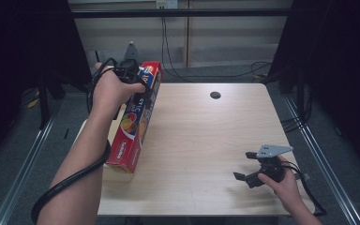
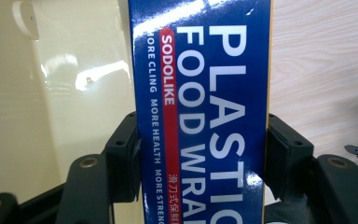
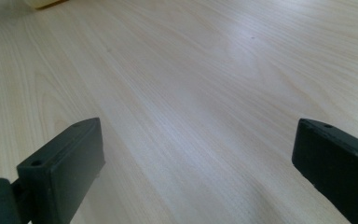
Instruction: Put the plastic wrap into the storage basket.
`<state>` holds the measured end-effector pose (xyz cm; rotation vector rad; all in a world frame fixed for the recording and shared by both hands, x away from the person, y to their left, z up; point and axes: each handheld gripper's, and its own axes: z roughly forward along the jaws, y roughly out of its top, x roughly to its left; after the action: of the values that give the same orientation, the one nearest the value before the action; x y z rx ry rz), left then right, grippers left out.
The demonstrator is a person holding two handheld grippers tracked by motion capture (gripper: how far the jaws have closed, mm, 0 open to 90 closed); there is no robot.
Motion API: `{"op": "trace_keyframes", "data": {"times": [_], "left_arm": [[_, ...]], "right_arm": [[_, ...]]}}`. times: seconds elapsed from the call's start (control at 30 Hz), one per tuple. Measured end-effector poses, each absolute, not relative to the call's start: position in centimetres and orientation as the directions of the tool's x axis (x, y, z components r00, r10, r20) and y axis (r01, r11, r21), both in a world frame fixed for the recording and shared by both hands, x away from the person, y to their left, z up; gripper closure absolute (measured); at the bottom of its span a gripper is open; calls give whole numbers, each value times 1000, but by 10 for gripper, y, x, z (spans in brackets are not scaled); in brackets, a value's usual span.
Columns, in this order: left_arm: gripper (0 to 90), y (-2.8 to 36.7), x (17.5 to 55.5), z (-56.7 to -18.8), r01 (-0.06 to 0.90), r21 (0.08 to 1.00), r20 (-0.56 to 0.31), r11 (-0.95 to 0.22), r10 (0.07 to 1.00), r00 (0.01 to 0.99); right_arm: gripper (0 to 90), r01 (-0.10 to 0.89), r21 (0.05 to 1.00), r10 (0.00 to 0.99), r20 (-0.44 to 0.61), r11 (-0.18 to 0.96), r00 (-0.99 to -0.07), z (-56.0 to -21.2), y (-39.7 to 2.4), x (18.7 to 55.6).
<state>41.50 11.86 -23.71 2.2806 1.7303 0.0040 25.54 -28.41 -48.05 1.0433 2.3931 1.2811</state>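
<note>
A long plastic food wrap box [image 1: 136, 119], red on its side and blue on the face [image 2: 205, 107] printed "PLASTIC FOOD WRAP", lies along the table's left edge with its far end raised. My left gripper [image 1: 130, 75] is shut on that far end, and the left gripper view has a black jaw pressed to each long side of the box. My right gripper [image 1: 249, 166] hovers low over the near right part of the table, held in a hand. Its jaws stand wide apart over bare wood [image 3: 196, 116], with nothing between them.
The light wooden table [image 1: 201, 136] has a round cable hole [image 1: 215, 95] near its far edge. A black cable [image 1: 65, 180] trails along the left forearm. Floor rails run down both sides, and dark curtains hang left and right.
</note>
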Motion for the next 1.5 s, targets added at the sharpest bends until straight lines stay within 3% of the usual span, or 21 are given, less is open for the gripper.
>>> {"op": "trace_keyframes", "data": {"times": [1.5], "left_arm": [[396, 170, 409, -236, 964, 216, -138, -157, 972, 189]], "right_arm": [[24, 476, 799, 683, 115, 367, -721, -480, -285, 255]]}}
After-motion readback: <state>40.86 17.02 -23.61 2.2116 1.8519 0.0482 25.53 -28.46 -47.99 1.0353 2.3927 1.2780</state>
